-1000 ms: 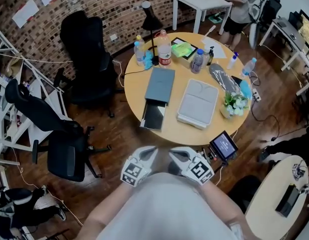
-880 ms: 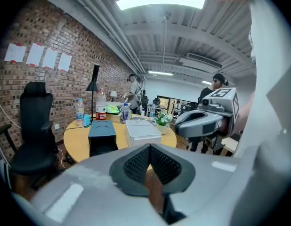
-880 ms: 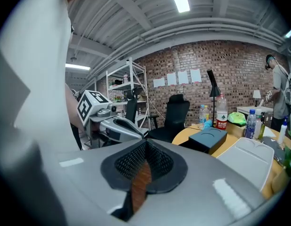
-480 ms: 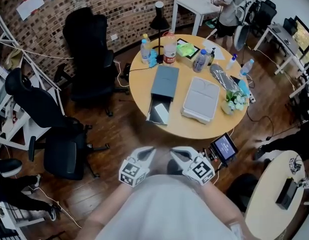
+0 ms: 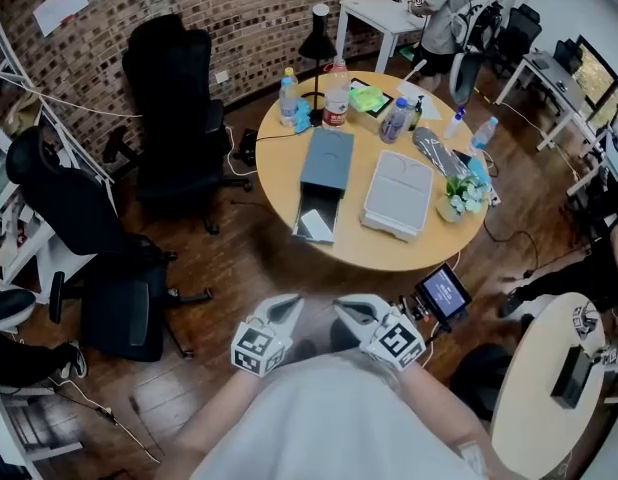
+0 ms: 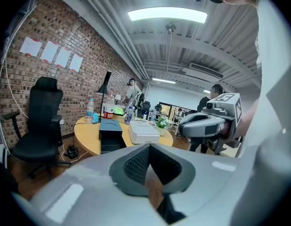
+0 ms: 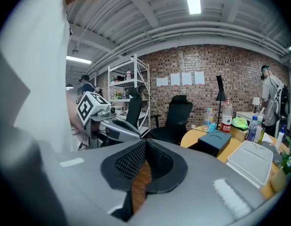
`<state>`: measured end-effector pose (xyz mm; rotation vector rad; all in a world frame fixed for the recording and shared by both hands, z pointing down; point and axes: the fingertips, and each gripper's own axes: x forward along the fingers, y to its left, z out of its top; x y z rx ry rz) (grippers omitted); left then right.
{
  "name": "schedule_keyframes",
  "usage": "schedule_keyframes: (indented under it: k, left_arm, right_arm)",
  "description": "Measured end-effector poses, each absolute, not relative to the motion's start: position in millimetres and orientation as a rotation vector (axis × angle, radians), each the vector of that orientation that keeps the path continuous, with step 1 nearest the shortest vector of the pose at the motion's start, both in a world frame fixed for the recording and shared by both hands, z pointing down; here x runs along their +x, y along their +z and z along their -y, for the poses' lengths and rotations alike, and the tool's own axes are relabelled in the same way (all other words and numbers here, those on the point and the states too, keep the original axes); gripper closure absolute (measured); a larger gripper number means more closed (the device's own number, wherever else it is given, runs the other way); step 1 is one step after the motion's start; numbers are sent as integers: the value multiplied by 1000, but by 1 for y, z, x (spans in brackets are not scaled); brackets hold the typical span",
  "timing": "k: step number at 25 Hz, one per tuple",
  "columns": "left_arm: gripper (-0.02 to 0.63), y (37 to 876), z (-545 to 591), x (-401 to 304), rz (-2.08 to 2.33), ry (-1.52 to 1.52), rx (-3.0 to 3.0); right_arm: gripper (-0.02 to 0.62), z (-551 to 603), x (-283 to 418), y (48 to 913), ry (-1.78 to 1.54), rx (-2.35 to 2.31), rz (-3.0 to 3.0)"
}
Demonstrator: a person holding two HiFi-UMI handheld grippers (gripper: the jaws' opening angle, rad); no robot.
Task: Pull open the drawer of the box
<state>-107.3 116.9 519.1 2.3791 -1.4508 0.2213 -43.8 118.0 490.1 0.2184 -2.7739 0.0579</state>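
— Backing off: the left gripper (image 5: 287,306) and right gripper (image 5: 347,308) have drifted a little farther from the table (image 5: 279,183) than a second ago. They're side by side, short of its near edge.
— Fingers?
— Pressed together on both, nothing between them.
— And the box?
— The blue box (image 5: 326,160) lies on the table, left of centre. Its drawer (image 5: 316,218) is pulled out toward the table's near edge, with something white inside. A white case (image 5: 397,196) sits just right of it.
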Motion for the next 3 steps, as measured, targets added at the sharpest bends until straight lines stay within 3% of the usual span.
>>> schedule_keyframes:
  k: [3]
  left_arm:
    - [601, 524, -123, -109, 1451, 219, 2374]
  right_arm:
    - [592, -124, -47, 489, 56, 224, 2795]
